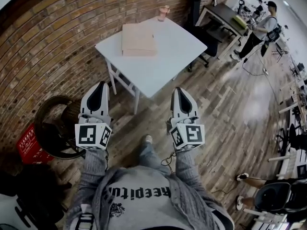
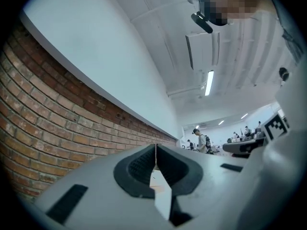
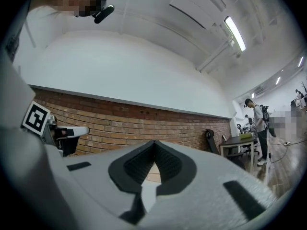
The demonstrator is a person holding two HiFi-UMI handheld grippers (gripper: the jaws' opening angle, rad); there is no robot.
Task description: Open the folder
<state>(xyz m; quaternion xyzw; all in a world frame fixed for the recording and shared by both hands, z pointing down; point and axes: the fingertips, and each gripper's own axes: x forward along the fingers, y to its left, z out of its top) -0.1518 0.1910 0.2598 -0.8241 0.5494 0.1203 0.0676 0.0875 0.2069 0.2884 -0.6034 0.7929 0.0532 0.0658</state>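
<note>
A closed tan folder lies flat on the far left part of a small white table. Both grippers hang in the air short of the table's near corner, above the wooden floor, well apart from the folder. My left gripper is shut with nothing between its jaws, and its tips meet in the left gripper view. My right gripper is shut and empty too, its tips closed in the right gripper view. A sliver of the folder shows through the gap under the right jaws.
A pink cup stands at the table's far corner. A brick wall runs along the left. A black office chair and a dark desk stand beyond the table; a person stands there. A round dark stool and a red crate sit at lower left.
</note>
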